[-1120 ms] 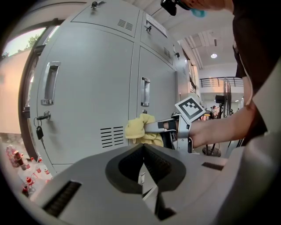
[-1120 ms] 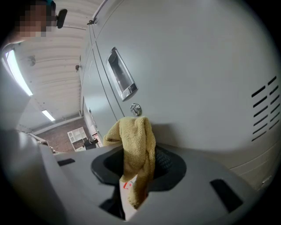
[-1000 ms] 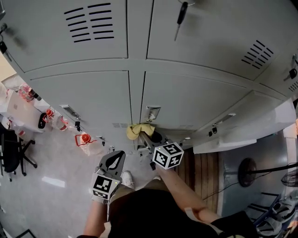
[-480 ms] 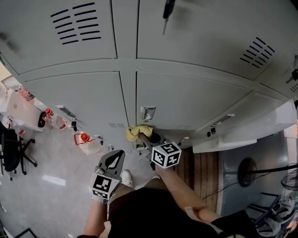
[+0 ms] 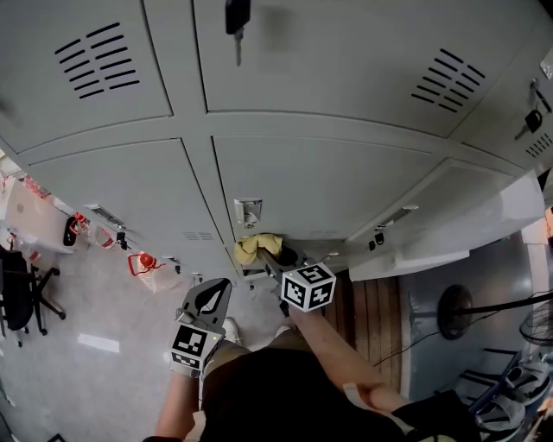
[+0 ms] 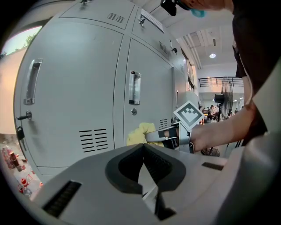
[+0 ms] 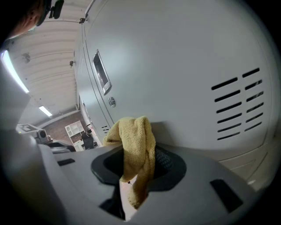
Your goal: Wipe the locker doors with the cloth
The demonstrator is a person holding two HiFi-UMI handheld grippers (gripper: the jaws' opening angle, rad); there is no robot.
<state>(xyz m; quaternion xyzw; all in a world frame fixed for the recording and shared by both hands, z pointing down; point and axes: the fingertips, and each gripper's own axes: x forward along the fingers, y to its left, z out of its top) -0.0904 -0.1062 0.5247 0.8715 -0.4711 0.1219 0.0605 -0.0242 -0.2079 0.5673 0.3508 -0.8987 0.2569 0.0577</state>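
Found a yellow terry cloth (image 5: 257, 245) clamped in the right gripper (image 5: 275, 257), with jaws closed tight on its middle. Found its bunched end at the face of a lower grey metal locker door (image 5: 320, 186), just below the recessed pull handle (image 5: 248, 211). Cannot confirm actual contact. Found the left gripper (image 5: 210, 299) low beside the person's leg, with jaws brought together on nothing, well apart from the doors.

Judged wiping to be in hand on this one lower door only. Noted no damp trail, streak or change of sheen on any panel, so cannot certify which areas are done. Judged as outstanding the upper doors, including the one with a black-headed key (image 5: 237, 17) in its lock, and the neighbouring lower doors.

From the right gripper view: confirmed the grip, with the cloth (image 7: 134, 145) folded over and trailing down between the pads. Also noted louvred vent slots (image 7: 237, 105) on the door to the right, which are hard to make out from overhead. From the left gripper view: saw the cloth (image 6: 139, 133) side-on, low against the door. From the head view alone: obtained the whole bank of doors and both grippers' stations.
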